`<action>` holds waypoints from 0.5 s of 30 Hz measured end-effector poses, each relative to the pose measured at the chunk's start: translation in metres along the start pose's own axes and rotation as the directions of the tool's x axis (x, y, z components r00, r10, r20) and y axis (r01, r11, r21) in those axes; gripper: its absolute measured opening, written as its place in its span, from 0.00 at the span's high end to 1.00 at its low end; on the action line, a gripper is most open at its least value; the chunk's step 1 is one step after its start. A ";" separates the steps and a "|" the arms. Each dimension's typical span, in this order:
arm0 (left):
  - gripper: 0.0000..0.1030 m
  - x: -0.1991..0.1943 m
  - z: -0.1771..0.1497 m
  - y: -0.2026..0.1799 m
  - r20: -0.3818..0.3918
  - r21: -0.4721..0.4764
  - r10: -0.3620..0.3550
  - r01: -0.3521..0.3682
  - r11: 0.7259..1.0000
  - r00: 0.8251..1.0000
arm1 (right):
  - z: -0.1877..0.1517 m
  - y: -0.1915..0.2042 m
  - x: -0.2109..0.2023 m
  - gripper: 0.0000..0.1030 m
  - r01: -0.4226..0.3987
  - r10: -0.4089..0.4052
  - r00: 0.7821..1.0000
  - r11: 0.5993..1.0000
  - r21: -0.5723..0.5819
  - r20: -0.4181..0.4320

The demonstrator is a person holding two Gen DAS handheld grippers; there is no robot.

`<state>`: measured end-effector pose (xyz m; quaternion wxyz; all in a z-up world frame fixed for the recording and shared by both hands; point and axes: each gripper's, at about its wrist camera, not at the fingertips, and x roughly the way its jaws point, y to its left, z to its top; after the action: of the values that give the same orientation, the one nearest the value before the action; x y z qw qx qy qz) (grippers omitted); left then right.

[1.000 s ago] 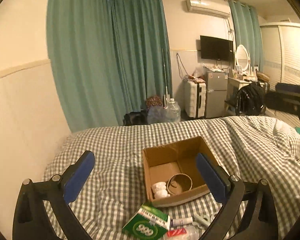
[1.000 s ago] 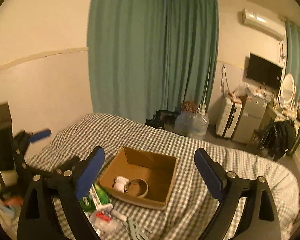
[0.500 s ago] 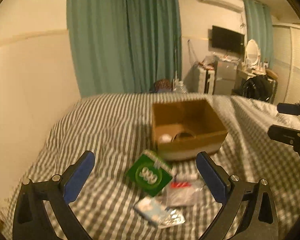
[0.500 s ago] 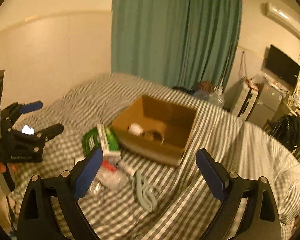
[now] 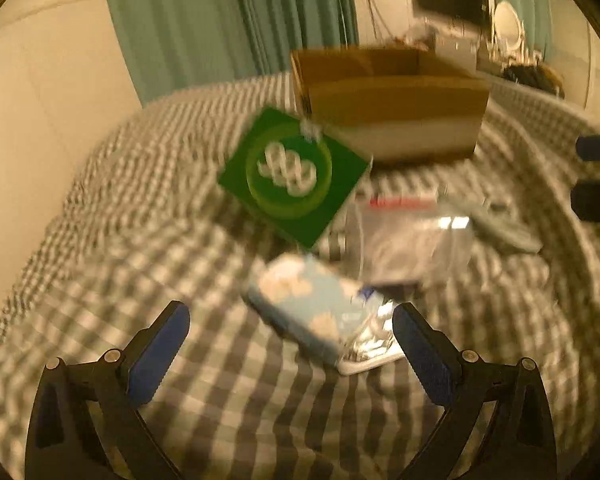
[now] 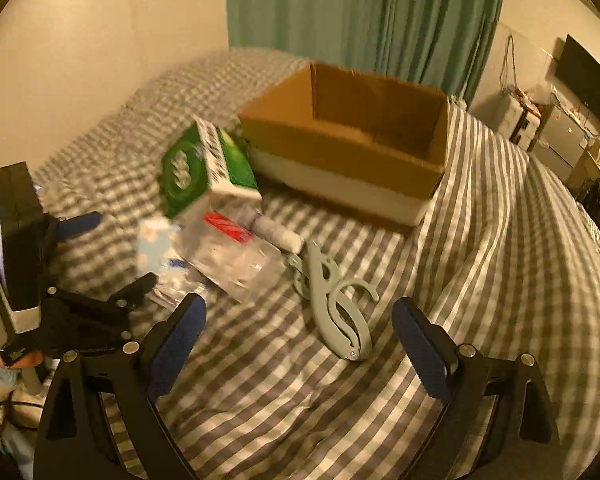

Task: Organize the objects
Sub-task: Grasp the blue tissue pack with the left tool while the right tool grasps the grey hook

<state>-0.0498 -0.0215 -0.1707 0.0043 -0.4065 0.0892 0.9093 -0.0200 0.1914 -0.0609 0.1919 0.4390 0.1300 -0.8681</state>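
An open cardboard box (image 5: pixel 392 108) (image 6: pixel 340 148) sits on the checked bedspread. In front of it lie a green carton (image 5: pixel 292 176) (image 6: pixel 204 168), a clear plastic bag with a red strip (image 5: pixel 408 236) (image 6: pixel 228 252), a pale blue packet (image 5: pixel 320 312) (image 6: pixel 152 248), a white tube (image 6: pixel 278 234) and a grey clip (image 6: pixel 336 308) (image 5: pixel 500 228). My left gripper (image 5: pixel 290 344) hangs open just above the blue packet. My right gripper (image 6: pixel 298 334) is open over the grey clip. Both hold nothing.
The bedspread (image 6: pixel 480 260) rises in folds on the right. A wall (image 6: pixel 80 60) and green curtains (image 6: pixel 360 8) stand behind the bed. A television (image 6: pixel 584 76) and cabinets are at the far right. The left gripper's body (image 6: pixel 40 280) shows at the left edge of the right wrist view.
Both grippers have dropped and tilted down toward the bed, closing in on the loose items in front of the box. Their jaws have stayed open.
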 end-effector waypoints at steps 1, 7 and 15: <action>0.00 0.005 -0.001 0.000 -0.013 0.000 0.000 0.000 1.000 1.000 | -0.001 -0.001 0.009 0.08 0.022 -0.022 1.000 1.000 0.000 -0.017; 0.00 0.023 -0.001 -0.008 -0.047 0.004 -0.038 0.038 0.999 0.998 | -0.002 -0.018 0.060 0.08 0.098 -0.094 0.986 0.995 0.023 -0.135; 0.00 0.045 0.009 -0.014 -0.085 -0.021 -0.047 0.045 0.999 0.995 | -0.004 -0.024 0.099 0.08 0.135 -0.133 0.971 0.991 -0.002 -0.200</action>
<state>-0.0852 -0.0095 -0.2002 0.0175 -0.4470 0.0711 0.8915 -0.0817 0.1923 -0.1426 0.1165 0.5151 0.1729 -0.8314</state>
